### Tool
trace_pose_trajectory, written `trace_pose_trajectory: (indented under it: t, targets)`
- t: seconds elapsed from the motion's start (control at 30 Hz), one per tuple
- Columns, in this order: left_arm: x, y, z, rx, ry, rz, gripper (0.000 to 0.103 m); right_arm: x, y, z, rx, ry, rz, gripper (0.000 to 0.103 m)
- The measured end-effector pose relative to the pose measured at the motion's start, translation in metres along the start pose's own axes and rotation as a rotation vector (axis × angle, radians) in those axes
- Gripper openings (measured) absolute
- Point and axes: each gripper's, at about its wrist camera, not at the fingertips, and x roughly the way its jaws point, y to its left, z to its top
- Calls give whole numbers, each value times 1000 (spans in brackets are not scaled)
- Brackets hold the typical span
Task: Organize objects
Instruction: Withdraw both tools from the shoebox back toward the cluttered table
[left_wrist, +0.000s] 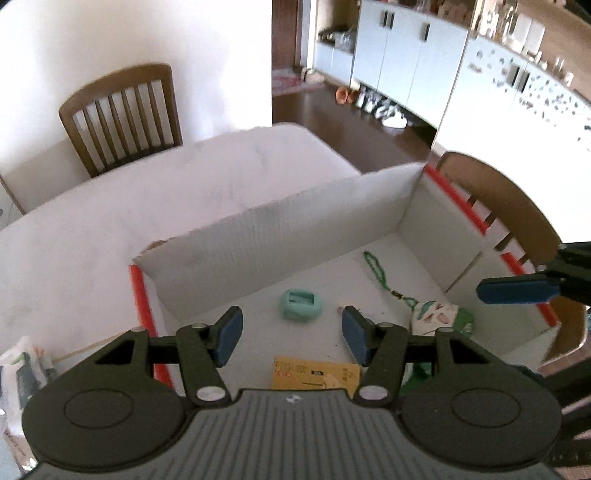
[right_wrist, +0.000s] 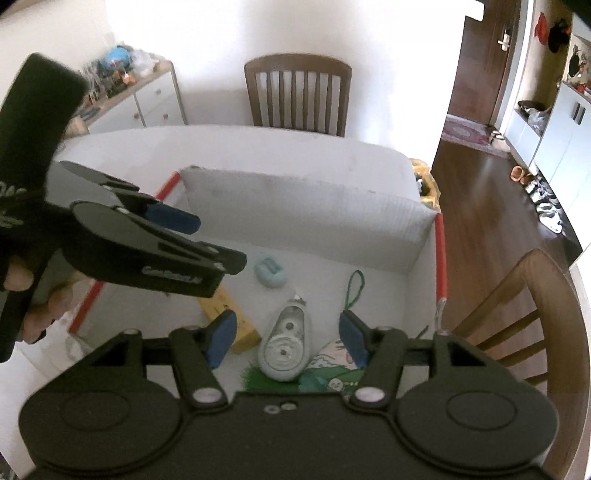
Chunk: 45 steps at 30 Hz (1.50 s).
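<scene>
left gripper (left_wrist: 291, 338): jaws spread apart, nothing between the blue pads, it hangs above the near part of the box
right gripper (right_wrist: 287, 338): jaws spread as well, pads press on nothing; the correction tape dispenser shows in the gap but lies below, on the box floor
hand (right_wrist: 26, 295): a person's fingers are around the black handle of the left gripper, seen at the left edge of the right wrist view
box (left_wrist: 295, 218): white cardboard, open on top, red tape along its corner edges, it stands on the white table (left_wrist: 155, 199)
mint green piece (left_wrist: 301, 304): small rounded thing on the box floor, about the middle, apart from the others
green bead string (left_wrist: 376, 269): lies stretched on the floor toward the far right corner, its near end comes close to the printed pouch
printed pouch (left_wrist: 439, 317): white and green pattern, near the right wall of the box
yellow flat box (left_wrist: 316, 373): lies on the floor at the near side, partly hidden under the left gripper body
correction tape dispenser (right_wrist: 284, 341): pale grey-green, gears visible, it lies between the yellow flat box and the printed pouch, touching the pouch edge
chairs: one wooden chair (right_wrist: 297, 96) at the far side of the table, another (right_wrist: 517, 314) just beside the box on the right
packet (left_wrist: 22, 365): white and green, on the table outside the box, left side, blurred
</scene>
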Motion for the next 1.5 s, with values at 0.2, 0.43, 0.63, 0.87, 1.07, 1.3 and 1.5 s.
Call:
trace_pose_trajectory:
  t: [0.2,0.43,0.63,0.87,1.07,1.3,1.5]
  targets:
    - [-39,6,-11,-13,-70,-25,59,-28,11,-4,5,-50,12,61]
    - [-80,13,-32,-21,-137,-47,59,-52,26,-11,33,-97,24,61]
    - [-115,21,-59,-15,-197,-33,59,-63,44,-14,54,-130,23,62]
    - [-142,34,-89,-16,-225,-49,59,-70,71,-19,61,-152,23,64]
    - [-160,53,-114,-38,-232,-45,59,-73,97,-23,61,-177,33,68]
    - [-179,78,-137,-61,-263,-38,76,-74,133,-22,57,-221,67,79]
    - [-192,109,-157,-105,-270,-15,84,-71,165,-20,25,-264,89,100]
